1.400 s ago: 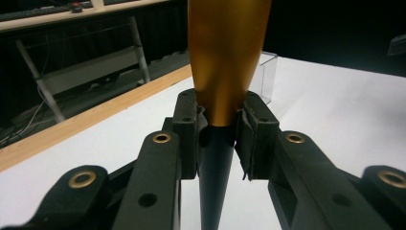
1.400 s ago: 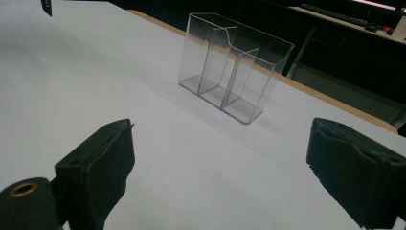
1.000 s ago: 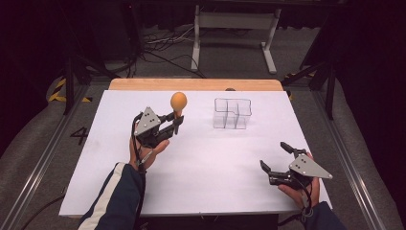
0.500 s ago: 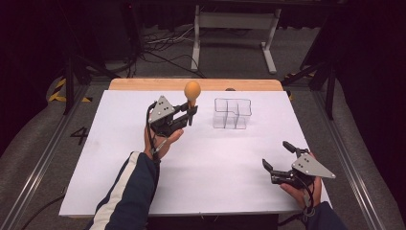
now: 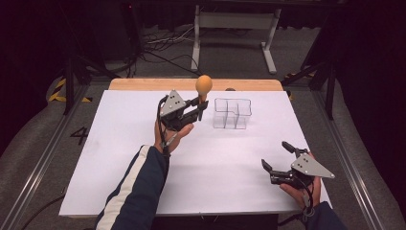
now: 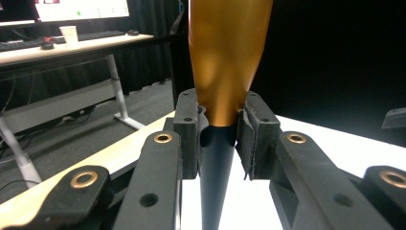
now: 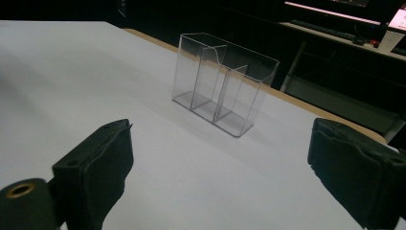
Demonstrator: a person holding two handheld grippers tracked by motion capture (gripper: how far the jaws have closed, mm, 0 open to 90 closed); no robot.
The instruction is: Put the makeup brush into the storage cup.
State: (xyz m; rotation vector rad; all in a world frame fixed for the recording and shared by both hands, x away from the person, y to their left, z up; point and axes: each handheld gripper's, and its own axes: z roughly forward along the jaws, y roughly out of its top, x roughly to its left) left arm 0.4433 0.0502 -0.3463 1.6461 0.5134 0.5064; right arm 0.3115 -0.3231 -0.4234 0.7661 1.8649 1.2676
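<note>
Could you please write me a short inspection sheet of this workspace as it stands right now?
Surface: white table, wooden strip along its far edge.
Job's things: orange brush with a dark handle, held upright above the table; clear divided box standing empty beside it.
Clutter: nothing seen.
Grippers: left tongs shut on the brush handle; right tongs open, low near the table's front right corner.
Cables: loose wires on the floor behind.
Surroundings: dark room, white desk frame.

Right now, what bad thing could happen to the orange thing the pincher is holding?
The left gripper pinches the orange, bulb-topped tool with a black pointed stem only at its narrow neck, so it might tilt or slip out. The clear plastic divided box stands close by and looks light; a bump could knock it over.
</note>
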